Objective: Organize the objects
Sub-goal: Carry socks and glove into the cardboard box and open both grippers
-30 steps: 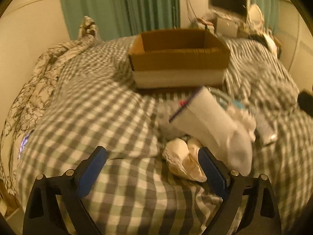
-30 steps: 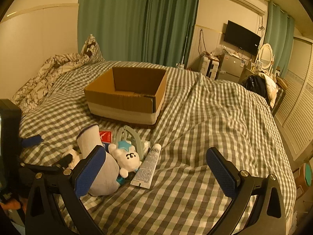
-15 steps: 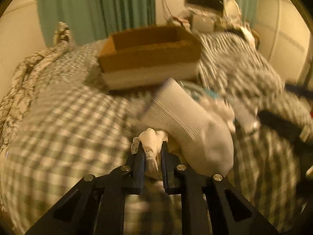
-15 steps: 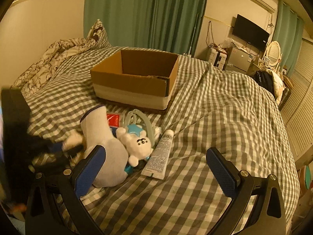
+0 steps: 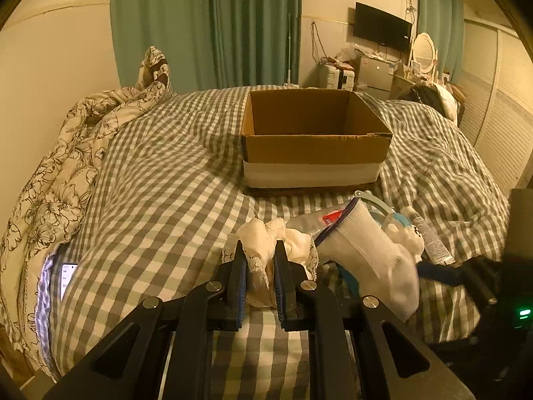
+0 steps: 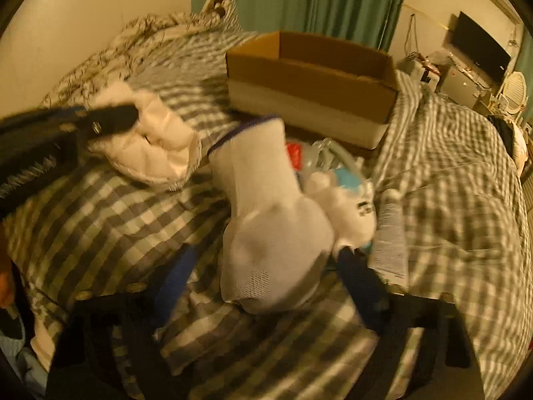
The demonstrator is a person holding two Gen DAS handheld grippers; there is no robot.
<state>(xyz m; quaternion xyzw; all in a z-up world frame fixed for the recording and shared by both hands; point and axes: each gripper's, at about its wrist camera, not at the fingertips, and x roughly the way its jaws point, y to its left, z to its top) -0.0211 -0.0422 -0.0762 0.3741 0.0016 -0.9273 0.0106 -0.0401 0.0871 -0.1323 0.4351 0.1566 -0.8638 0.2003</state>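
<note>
left gripper (image 5: 260, 266): jaws pinching the lacy cloth (image 5: 266, 240) | right gripper (image 6: 266, 266): jaws gaping wide around the white sock (image 6: 266, 220) | box (image 5: 313, 136): sitting on the bed (image 5: 150, 183)

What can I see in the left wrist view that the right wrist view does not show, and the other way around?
Only the left wrist view shows the left gripper from behind, shut on the lace-trimmed cloth, the inside walls of the cardboard box, and a lit phone screen at the bed's edge. Only the right wrist view shows the right gripper open, a finger on each side of the white sock. Both show the box, sock, cloth, plush toy, tube and checked cover.
</note>
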